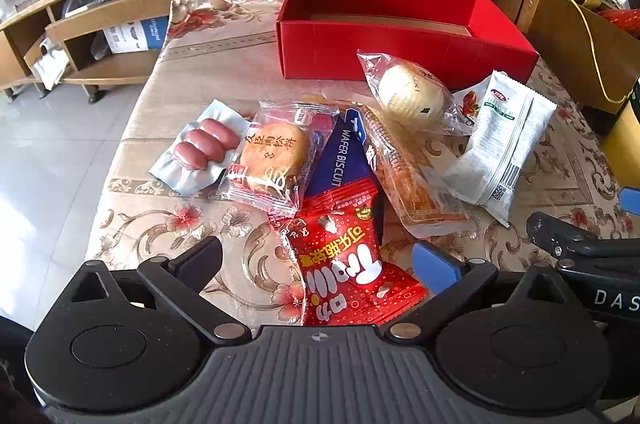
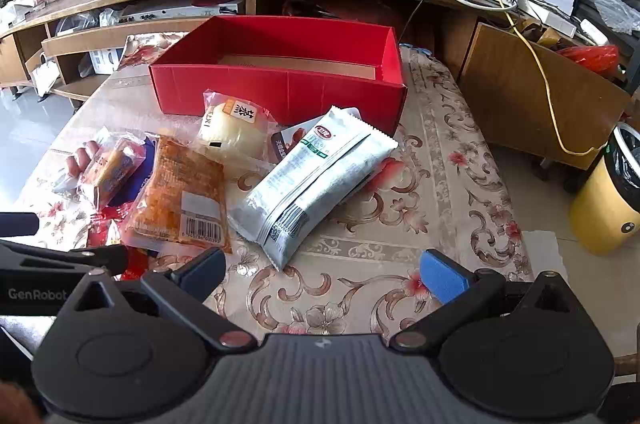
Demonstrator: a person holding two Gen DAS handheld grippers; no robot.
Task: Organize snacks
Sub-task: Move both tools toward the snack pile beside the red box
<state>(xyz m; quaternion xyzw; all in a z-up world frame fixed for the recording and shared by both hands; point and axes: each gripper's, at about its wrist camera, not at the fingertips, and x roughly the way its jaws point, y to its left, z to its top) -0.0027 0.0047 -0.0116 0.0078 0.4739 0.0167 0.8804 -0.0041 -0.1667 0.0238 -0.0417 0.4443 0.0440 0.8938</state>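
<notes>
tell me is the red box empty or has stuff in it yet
Empty, as far as shown: the red box shows only bare cardboard floor, and the snacks all lie on the table in front. Its near inside corner is hidden.

Black grippers (image 1: 316, 260) (image 2: 324, 274) w/ blue pads (image 2: 442, 280), silver screws, "GenRobot" marking.

wafer biscuit pack (image 1: 340, 159): mostly covered | red box (image 2: 280, 79) floor: partly hidden

box (image 1: 400, 47) behind snacks (image 1: 340, 151) (overlapping) | bin (image 2: 604, 199) perhaps right of table (image 2: 440, 183)
</notes>
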